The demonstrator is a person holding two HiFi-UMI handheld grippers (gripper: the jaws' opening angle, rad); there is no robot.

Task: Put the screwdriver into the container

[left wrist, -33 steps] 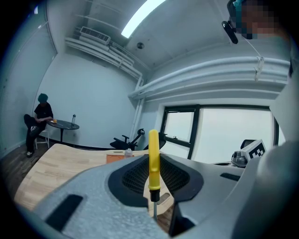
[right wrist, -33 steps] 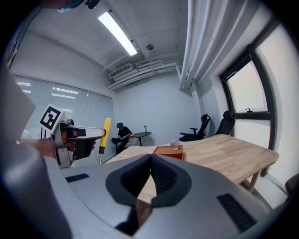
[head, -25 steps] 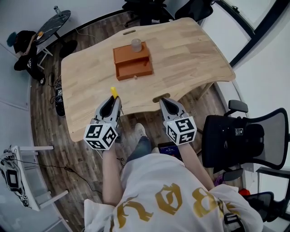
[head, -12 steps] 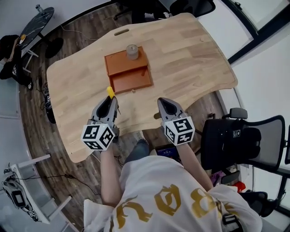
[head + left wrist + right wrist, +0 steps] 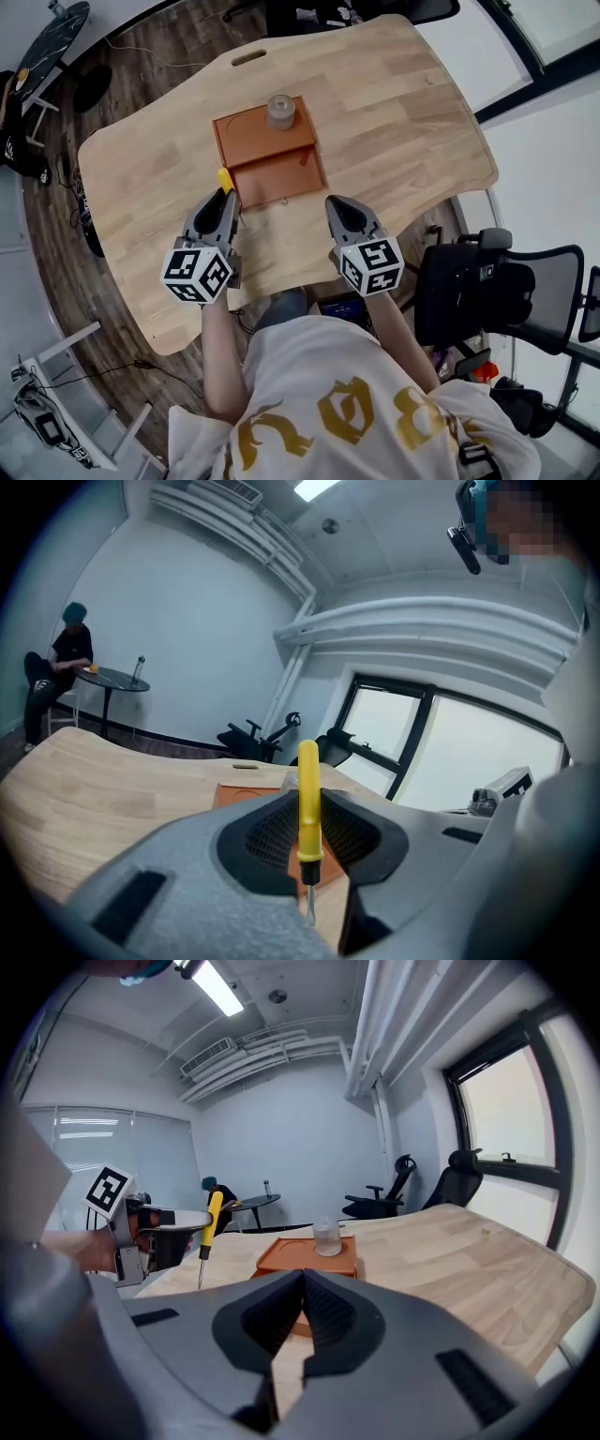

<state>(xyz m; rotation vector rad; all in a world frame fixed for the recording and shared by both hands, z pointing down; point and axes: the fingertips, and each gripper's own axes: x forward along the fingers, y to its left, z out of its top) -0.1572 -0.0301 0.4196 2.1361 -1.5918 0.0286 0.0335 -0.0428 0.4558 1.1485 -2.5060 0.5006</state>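
My left gripper (image 5: pixel 223 199) is shut on a yellow-handled screwdriver (image 5: pixel 225 179), held upright with its metal tip pointing down (image 5: pixel 307 803). It hovers just left of the front corner of the orange container (image 5: pixel 277 161), a two-part tray on the wooden table (image 5: pixel 394 103). The right gripper view shows the screwdriver (image 5: pixel 211 1222) in the left gripper to the left of the container (image 5: pixel 309 1255). My right gripper (image 5: pixel 339 208) is shut and empty, near the table's front edge, right of the container.
A small clear jar (image 5: pixel 280 109) stands on the container's far part. A black office chair (image 5: pixel 487 291) is at my right. A person (image 5: pixel 56 682) sits at a small round table far left. Bare tabletop lies to the container's right.
Both grippers have moved forward over the table toward the container. The left one still holds the screwdriver, now close beside the container's front left corner.
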